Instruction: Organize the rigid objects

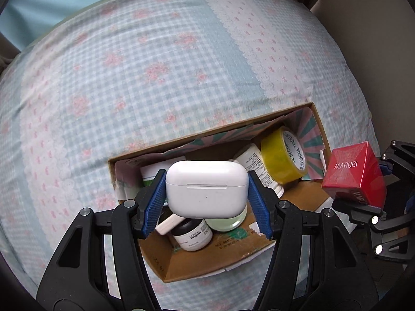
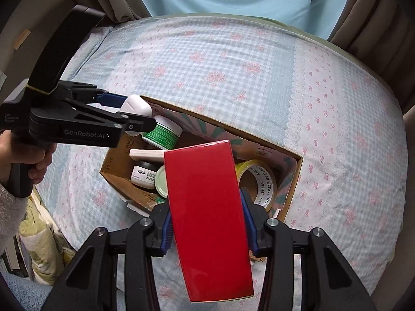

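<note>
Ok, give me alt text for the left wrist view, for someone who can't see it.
The left tool grips a white earbud case above an open cardboard box on a checked bedspread. Inside the box lie a yellow tape roll and small cosmetic jars. At the right edge, the right tool holds a red Marubi box.
</note>
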